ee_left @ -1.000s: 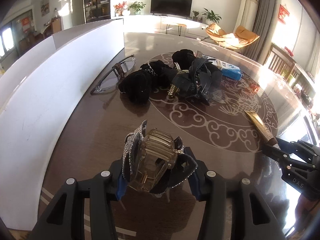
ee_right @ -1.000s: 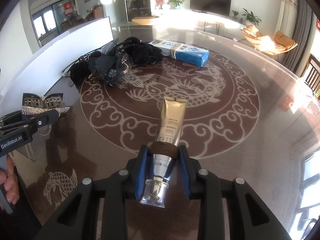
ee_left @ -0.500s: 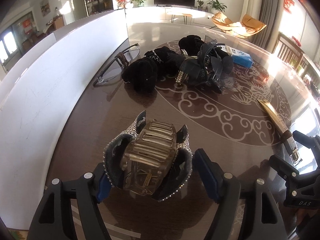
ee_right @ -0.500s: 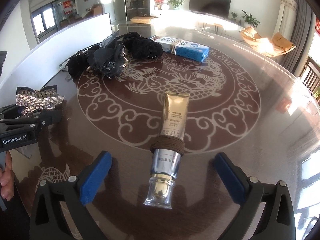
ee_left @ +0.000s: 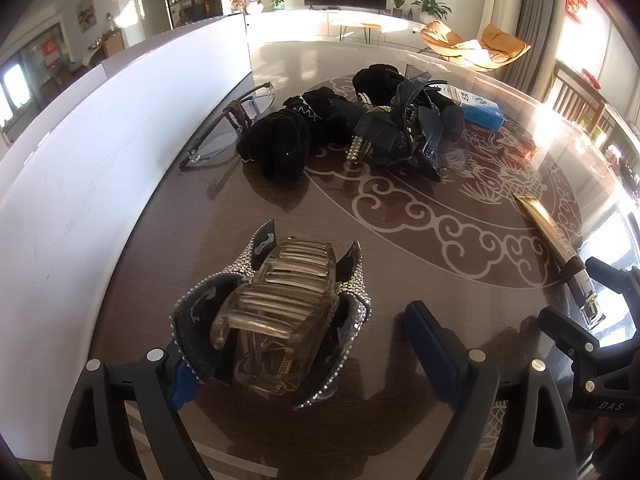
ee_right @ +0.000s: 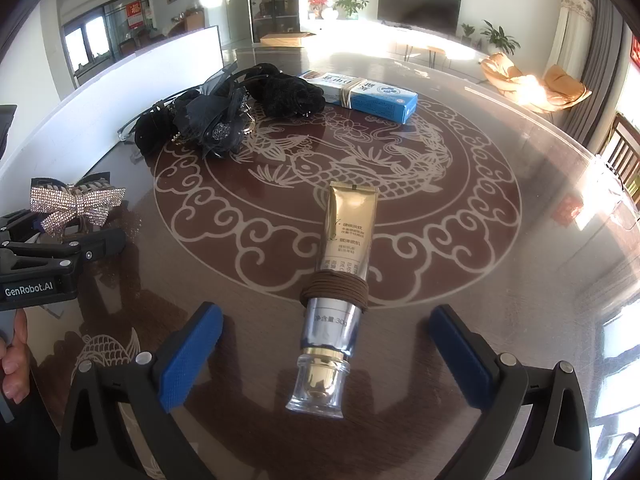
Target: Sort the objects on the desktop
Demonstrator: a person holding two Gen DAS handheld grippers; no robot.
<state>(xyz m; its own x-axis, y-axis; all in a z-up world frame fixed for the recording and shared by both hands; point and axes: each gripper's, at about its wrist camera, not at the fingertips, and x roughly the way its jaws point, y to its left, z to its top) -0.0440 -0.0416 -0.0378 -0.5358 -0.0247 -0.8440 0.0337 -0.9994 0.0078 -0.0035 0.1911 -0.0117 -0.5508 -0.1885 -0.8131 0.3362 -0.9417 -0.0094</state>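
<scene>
Right wrist view: we read "GenRobot.AI" on our left gripper [ee_right: 60,256], whose jaws are opening around the hair claw [ee_left: 276,312]. Our right gripper [ee_right: 324,356] gapes wide, the gold tube [ee_right: 344,264] lying free between its pads on the table [ee_right: 500,280].

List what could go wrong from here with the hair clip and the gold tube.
1. The left tongs are opening, yet the rhinestone hair clip leans on the left pad; pulling away could drag or tip it.
2. The gold tube is round and lies free between the open right tongs on the glossy table; a nudge might roll it.
3. The brown band wound round the tube could snag a pad.
</scene>
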